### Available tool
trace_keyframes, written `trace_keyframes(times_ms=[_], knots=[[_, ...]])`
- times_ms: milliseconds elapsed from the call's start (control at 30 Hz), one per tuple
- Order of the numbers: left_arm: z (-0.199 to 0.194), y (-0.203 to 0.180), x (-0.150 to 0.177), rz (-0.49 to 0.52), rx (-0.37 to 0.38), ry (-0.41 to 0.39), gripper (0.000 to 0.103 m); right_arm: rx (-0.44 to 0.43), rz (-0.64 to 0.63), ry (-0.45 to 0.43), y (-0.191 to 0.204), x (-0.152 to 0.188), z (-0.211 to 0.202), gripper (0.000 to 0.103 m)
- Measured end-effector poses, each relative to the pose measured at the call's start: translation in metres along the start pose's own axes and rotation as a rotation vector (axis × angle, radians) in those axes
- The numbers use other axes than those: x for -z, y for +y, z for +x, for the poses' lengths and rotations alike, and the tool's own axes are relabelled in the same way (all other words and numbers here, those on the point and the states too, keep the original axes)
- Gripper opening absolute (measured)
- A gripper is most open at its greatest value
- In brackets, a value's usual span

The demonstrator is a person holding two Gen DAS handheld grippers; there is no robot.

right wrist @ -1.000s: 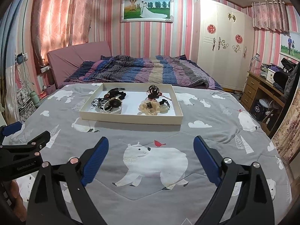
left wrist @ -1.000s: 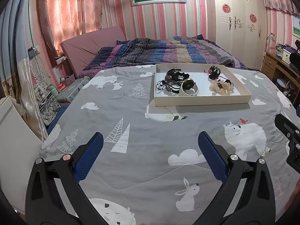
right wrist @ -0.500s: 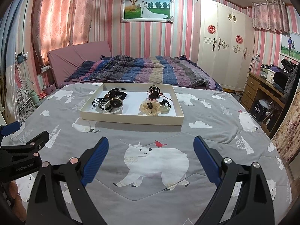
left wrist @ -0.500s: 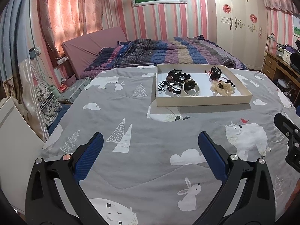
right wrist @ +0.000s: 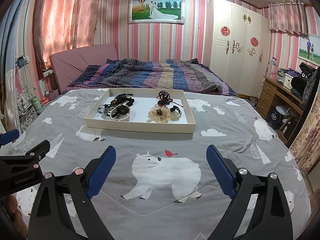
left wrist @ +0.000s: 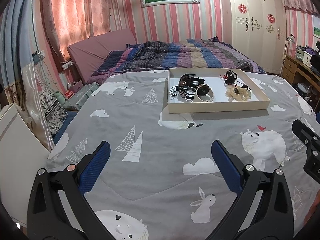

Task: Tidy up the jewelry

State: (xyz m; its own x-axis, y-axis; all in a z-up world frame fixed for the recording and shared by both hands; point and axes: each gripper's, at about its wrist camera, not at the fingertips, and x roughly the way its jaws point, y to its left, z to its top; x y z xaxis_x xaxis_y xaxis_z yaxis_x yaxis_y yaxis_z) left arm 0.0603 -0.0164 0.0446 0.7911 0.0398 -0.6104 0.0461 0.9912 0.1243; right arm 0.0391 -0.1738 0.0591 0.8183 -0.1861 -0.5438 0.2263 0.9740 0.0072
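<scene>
A shallow cream tray [left wrist: 218,106] [right wrist: 140,127] lies on the grey animal-print bedspread [left wrist: 152,136] [right wrist: 166,172], well ahead of both grippers. In its left half sits a tangle of dark cords and bracelets [left wrist: 185,91] [right wrist: 112,108] with a round gold-faced piece on a white band [left wrist: 204,92] [right wrist: 122,112]. Its right half holds a dark beaded piece [left wrist: 231,76] [right wrist: 164,97] and a cream beaded bracelet [left wrist: 238,94] [right wrist: 160,114]. My left gripper [left wrist: 160,152] and my right gripper [right wrist: 161,156] both hover open over the bedspread, holding nothing.
A striped blue and purple quilt [right wrist: 150,76] lies bunched behind the tray. A white wardrobe [right wrist: 238,46] and a wooden desk [right wrist: 280,94] stand to the right. Bags and boxes [left wrist: 52,108] crowd the floor at the bed's left side.
Both grippers have crept slightly forward and to the left, so the tray sits a little lower and further right in the left view. Their fingers stay open.
</scene>
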Motion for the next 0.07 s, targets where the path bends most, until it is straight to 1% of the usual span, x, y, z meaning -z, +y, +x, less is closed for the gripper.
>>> trace_keyframes(times_ms=[67], knots=[[0.0004, 0.0, 0.0003, 0.0, -0.001, 0.003, 0.1, -0.001, 0.0, 0.002, 0.0001, 0.0001, 0.0005, 0.092]])
